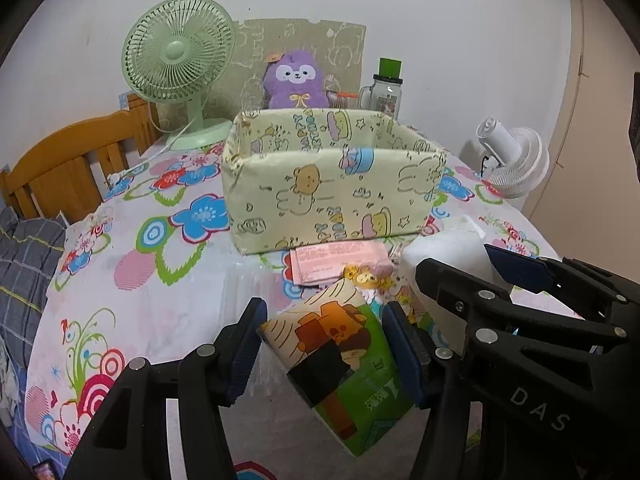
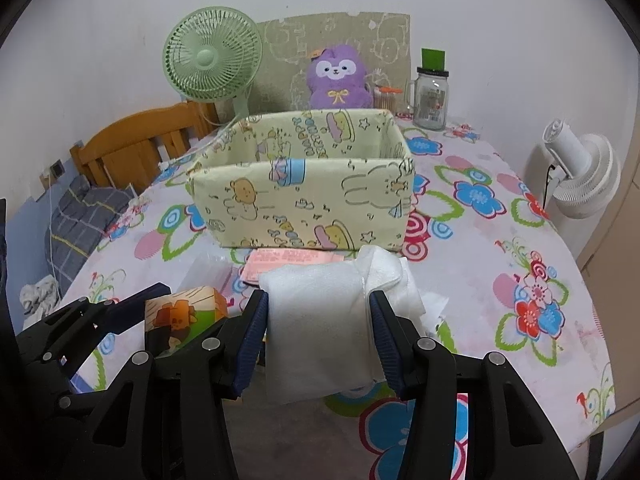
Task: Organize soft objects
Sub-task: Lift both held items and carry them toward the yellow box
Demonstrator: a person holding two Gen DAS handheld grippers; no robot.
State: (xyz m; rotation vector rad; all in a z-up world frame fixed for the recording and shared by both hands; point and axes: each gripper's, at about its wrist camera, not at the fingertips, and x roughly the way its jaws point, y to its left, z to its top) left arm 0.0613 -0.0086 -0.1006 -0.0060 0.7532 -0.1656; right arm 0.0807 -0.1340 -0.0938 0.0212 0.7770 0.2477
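**Tissue packs gripped in both grippers, short of the fabric box**

Tissue pack [image 1: 344, 364] with a cartoon print, clamped between the blue pads of the left gripper [image 1: 324, 354], held above the near edge of the flowered tablecloth [image 1: 132, 248]. White soft pack [image 2: 316, 320], pinched on both sides by the right gripper [image 2: 318, 338], just right of the printed pack and level with it.

Ahead of both: yellow cartoon-print fabric box [image 2: 304, 204], open-topped, standing on the cloth. Interior only partly visible from this low angle, possibly nothing inside. Flat pink packet [image 1: 332, 260] lying just in front of the box wall, directly in the path. Small yellow and pink bits [image 1: 368, 274] beside it, too small to identify.

Behind the box, along the wall: green desk fan [image 1: 178, 68] at left, purple plush toy [image 1: 294, 78] in the middle against a printed board [image 2: 336, 40], glass mug jar [image 2: 430, 96] with a green-topped lid at right. White fan [image 2: 580, 176] off the table's right edge. Wooden bed frame [image 1: 68, 160] and grey checked bedding [image 1: 24, 264] to the left.
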